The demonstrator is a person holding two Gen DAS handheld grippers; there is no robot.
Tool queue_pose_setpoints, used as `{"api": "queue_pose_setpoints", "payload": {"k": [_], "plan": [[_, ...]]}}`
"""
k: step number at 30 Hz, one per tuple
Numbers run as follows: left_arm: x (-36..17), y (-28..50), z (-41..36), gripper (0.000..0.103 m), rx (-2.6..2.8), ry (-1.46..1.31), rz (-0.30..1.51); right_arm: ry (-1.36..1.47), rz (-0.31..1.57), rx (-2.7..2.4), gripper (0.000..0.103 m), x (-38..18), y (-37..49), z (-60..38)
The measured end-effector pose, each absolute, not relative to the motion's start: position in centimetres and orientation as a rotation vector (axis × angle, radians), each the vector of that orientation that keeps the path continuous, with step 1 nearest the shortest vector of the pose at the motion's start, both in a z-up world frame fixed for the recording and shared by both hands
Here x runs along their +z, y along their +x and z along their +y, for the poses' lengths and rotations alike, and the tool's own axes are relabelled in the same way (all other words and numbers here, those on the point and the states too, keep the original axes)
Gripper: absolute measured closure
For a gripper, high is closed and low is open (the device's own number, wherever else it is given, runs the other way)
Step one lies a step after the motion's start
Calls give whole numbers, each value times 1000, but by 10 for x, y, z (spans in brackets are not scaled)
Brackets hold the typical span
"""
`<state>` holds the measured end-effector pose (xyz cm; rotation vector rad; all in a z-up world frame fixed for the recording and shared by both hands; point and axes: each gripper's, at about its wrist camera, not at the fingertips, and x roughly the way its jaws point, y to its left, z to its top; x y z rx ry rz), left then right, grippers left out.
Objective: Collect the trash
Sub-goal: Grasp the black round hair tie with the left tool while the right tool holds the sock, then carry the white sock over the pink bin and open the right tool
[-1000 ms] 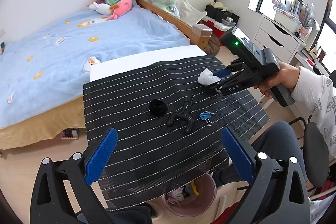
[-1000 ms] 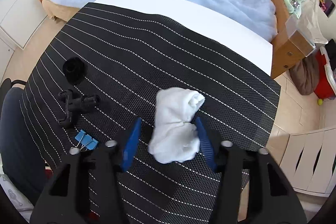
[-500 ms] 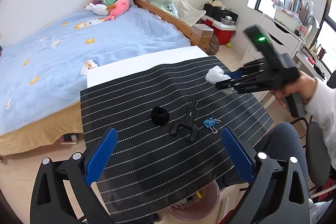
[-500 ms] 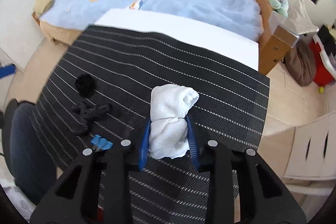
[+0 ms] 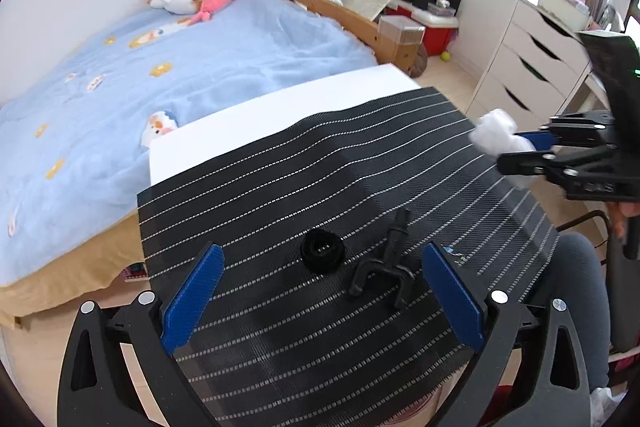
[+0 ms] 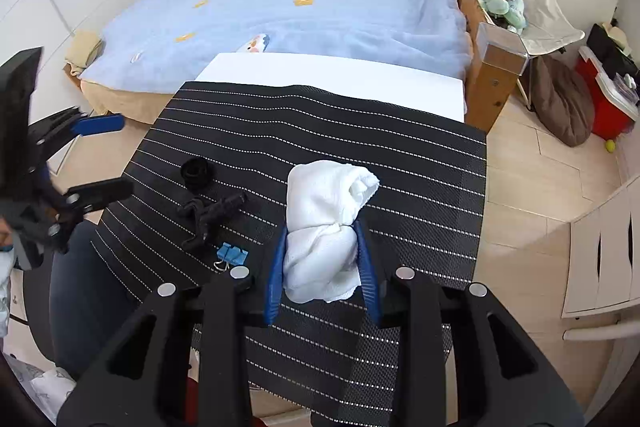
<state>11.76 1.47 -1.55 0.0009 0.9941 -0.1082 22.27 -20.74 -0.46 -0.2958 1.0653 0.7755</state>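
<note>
My right gripper (image 6: pixel 322 245) is shut on a crumpled white tissue wad (image 6: pixel 326 223) and holds it lifted above the black striped mat (image 6: pixel 360 147). In the left wrist view the tissue wad (image 5: pixel 494 135) hangs in the right gripper (image 5: pixel 516 149) past the mat's right edge. My left gripper (image 5: pixel 320 291) is open and empty, low over the near part of the mat (image 5: pixel 280 195). In the right wrist view the left gripper (image 6: pixel 100 157) shows at the left edge.
On the mat lie a black ring-shaped cap (image 5: pixel 322 251), a black Y-shaped clamp part (image 5: pixel 386 267) and a blue binder clip (image 6: pixel 232 254). A blue bed (image 5: pixel 160 67) stands behind the white table (image 5: pixel 280 103). White drawers (image 5: pixel 528 67) stand at right.
My right gripper closed on the tissue wad, lifted it off the mat and carried it right, past the mat's edge. My left gripper moved closer over the mat.
</note>
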Motion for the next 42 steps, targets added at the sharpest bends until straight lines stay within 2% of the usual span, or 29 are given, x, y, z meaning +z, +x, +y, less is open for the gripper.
{"api": "queue_pose_setpoints", "payload": {"k": [14,15,16,17,20,24,29,33,37,42], "plan": [[-58,152,20,8,-61,10,1127,-262,1073,761,70,-3,223,-219],[-60,152,20,13,-61,8,1127,-262,1073,761,70,-3,223,-219],[-61,153,21,24,-61,1,1129,-261,1074,762,70,-3,223,-219],[-63,153,22,27,-58,-6,1134,-260,1075,763,70,-4,223,-219],[-66,153,22,33,-63,-17,1138,-260,1080,764,70,-6,224,-217],[-70,154,21,48,-69,-14,1144,-258,1083,766,70,-8,225,-216],[-73,155,18,55,-80,-2,1144,-257,1087,770,70,-10,226,-214],[-77,155,17,72,-84,-6,1151,-257,1087,771,70,-11,226,-213],[-75,153,18,78,-84,-9,1137,-257,1084,772,70,-11,226,-212],[-66,146,19,78,-84,-19,1107,-257,1078,776,70,-12,223,-209]]}}
